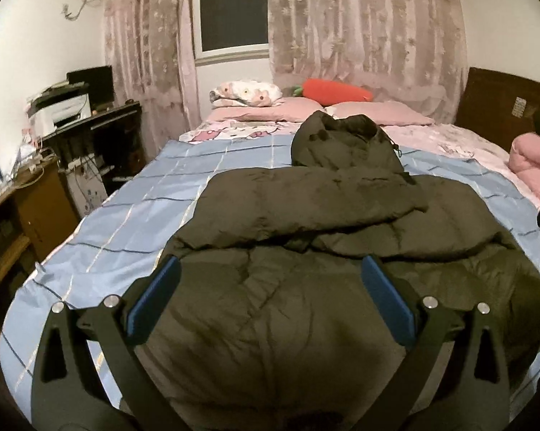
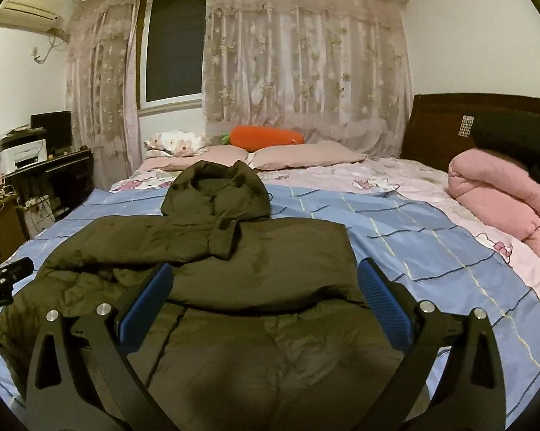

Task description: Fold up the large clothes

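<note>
A dark olive puffer jacket lies flat on the blue checked sheet, hood toward the pillows. One sleeve is folded across its chest. My left gripper hangs open above the jacket's lower half, nothing between its blue pads. In the right wrist view the same jacket shows with its hood far off. My right gripper also stands open over the lower body of the jacket, its pads apart and empty. Part of the left gripper shows at the left edge.
Pink pillows, a floral pillow and an orange carrot plush lie at the far side. A rolled pink quilt sits at the right. A dark desk with a printer stands left of the bed. Lace curtains hang behind.
</note>
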Demonstrator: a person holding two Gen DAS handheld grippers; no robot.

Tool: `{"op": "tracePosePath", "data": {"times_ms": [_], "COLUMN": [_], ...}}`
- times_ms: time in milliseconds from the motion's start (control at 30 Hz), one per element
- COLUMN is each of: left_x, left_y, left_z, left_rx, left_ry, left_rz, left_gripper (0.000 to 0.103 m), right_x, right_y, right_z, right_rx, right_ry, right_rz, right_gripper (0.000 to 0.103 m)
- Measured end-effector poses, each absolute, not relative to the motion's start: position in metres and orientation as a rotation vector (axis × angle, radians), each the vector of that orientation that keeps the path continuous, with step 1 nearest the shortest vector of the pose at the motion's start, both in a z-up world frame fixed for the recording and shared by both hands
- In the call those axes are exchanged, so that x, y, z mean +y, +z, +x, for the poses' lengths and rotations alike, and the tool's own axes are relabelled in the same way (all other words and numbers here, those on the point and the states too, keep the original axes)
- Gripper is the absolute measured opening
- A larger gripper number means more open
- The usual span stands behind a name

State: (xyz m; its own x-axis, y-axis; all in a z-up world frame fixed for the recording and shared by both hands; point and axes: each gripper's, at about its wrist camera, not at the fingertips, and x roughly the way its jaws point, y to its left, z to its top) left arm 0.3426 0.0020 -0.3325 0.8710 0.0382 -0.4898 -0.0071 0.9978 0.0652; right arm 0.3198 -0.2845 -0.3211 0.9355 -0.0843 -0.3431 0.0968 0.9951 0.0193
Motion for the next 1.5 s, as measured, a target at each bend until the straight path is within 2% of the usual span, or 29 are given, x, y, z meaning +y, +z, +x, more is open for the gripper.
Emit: {"op": "tracePosePath", "data": {"times_ms": [1500], "left_x": [-0.023], "left_y": [-0.347], "left_z": [0.354], "left_rx": [0.552], "left_ry": [-0.027], "left_rz": [0.055], "left_gripper": [0.101], "right_x": [-0.289], "right_y": [-0.335], "right_z": [0.323], "right_rx": [0.407], "right_ry": [-0.099], "right_rz": [0.037], "right_gripper": [0.102]}}
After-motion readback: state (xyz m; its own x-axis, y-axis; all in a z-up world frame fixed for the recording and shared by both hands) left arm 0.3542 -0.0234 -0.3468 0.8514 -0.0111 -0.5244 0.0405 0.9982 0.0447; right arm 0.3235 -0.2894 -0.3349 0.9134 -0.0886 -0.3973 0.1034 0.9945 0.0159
